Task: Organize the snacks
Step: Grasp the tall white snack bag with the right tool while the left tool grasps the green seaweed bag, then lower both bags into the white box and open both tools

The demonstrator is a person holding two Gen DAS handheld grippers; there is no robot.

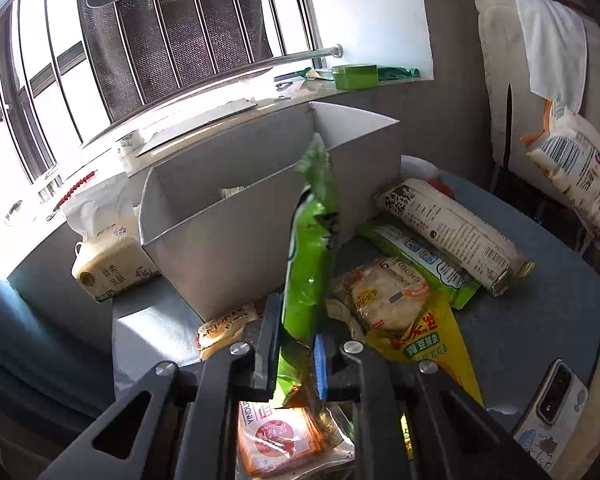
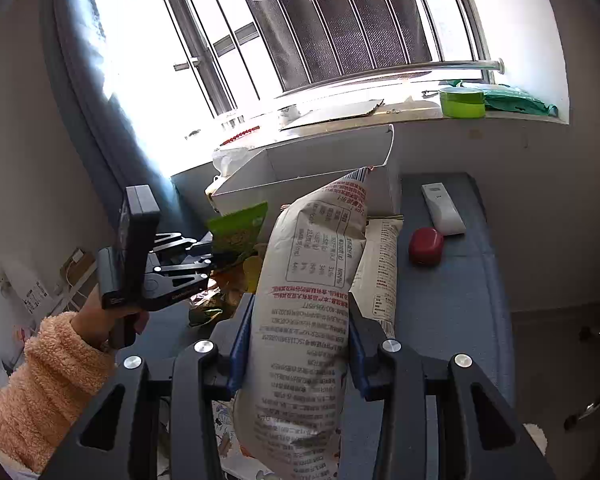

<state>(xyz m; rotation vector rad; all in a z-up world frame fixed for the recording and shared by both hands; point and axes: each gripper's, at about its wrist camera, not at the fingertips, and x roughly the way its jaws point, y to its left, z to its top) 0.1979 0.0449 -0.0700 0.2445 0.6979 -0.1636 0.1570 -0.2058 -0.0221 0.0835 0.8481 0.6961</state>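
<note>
My left gripper (image 1: 296,336) is shut on a green snack packet (image 1: 310,248), which stands upright in front of the open white box (image 1: 228,248). In the right wrist view the same left gripper (image 2: 216,256) holds the green packet (image 2: 238,234) left of the box (image 2: 324,160). My right gripper (image 2: 300,320) is shut on a tall cream snack bag (image 2: 312,264) with red print, lifted above the table. Loose snacks lie beside the box: a long cream packet (image 1: 452,232), a green-edged packet (image 1: 420,260), a cracker pack (image 1: 384,296) and a yellow packet (image 1: 420,344).
A phone (image 1: 552,408) lies at the table's near right edge and a tissue pack (image 1: 108,256) stands left of the box. A white remote (image 2: 442,208) and a red case (image 2: 426,246) sit on the dark table (image 2: 440,300). A fuzzy orange sleeve (image 2: 48,368) is at the left.
</note>
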